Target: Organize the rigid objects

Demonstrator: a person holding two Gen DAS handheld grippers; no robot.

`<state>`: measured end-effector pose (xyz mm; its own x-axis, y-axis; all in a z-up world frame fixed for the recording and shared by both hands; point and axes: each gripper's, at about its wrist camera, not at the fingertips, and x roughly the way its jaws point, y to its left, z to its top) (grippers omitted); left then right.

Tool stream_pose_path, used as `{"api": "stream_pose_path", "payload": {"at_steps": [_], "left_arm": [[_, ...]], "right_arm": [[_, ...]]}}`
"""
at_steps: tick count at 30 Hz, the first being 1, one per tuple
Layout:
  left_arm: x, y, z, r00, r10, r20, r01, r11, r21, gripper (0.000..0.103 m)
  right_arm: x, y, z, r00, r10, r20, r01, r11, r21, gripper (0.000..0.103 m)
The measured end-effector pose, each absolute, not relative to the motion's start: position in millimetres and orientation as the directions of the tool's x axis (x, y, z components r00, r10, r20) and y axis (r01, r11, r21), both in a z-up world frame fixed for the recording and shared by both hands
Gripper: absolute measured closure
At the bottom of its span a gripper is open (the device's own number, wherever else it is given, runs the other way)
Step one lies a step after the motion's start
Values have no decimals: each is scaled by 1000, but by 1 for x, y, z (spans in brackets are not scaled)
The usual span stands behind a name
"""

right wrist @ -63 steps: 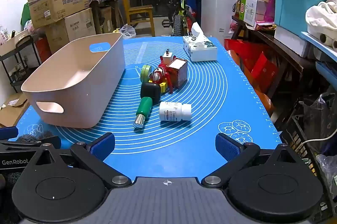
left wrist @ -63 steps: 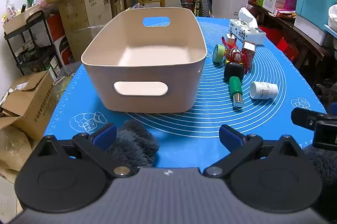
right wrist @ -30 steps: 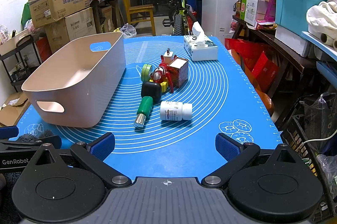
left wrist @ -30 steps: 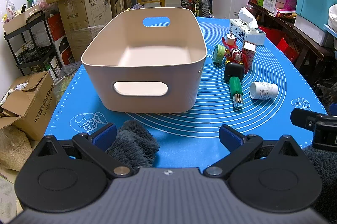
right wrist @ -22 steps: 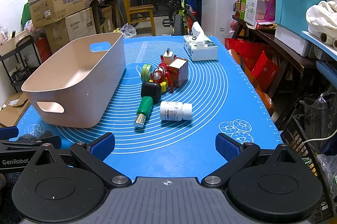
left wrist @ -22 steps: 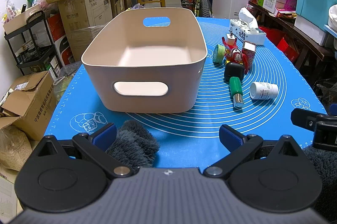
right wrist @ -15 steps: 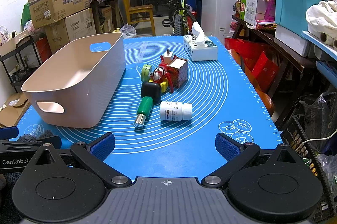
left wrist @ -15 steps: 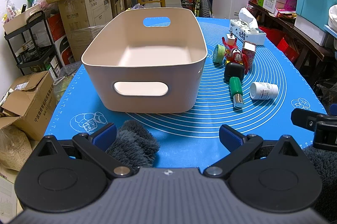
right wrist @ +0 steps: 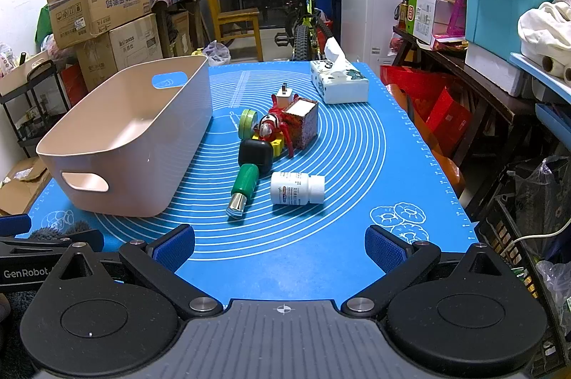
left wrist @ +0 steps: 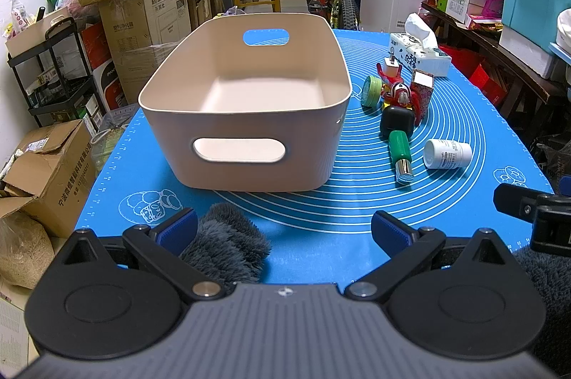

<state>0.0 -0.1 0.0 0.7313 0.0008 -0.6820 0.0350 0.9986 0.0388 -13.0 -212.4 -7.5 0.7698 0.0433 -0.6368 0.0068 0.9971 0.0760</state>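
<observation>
Nothing is packed yet: the beige bin (left wrist: 246, 115) stands empty on the left half of the blue mat (right wrist: 357, 165), and the loose items lie in a cluster just to its right. Both grippers hover over the near edge of the mat, each with its 2 fingers spread wide and nothing between them.

The right gripper (right wrist: 280, 245) looks almost straight at the cluster. Nearest to it are the white pill bottle (right wrist: 297, 188), lying on its side with its long axis running left to right and its cap pointing right, and the green stamp (right wrist: 243, 189), whose long axis runs near to far with the metal end toward the gripper. Behind them sit a black case (right wrist: 255, 154), a red toy figure (right wrist: 271, 127), a green tape roll (right wrist: 248, 120), a small patterned box (right wrist: 301, 122) and a white plug (right wrist: 284, 99).

The left gripper (left wrist: 283, 231) faces the bin's near handle, so the cluster lies off to its right. By my reading the right gripper is the better placed, and the bottle would suit a grasp across its short width, with the bin to the left of it.
</observation>
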Motion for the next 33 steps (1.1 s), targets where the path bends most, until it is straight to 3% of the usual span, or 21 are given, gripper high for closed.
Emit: {"api": "stream_pose_path", "payload": {"at_steps": [33], "left_arm": [[0, 0, 5, 738, -3, -675, 41, 998, 40, 1]], "right_arm": [[-16, -219, -2, 773, 33, -633, 31, 995, 90, 2]]}}
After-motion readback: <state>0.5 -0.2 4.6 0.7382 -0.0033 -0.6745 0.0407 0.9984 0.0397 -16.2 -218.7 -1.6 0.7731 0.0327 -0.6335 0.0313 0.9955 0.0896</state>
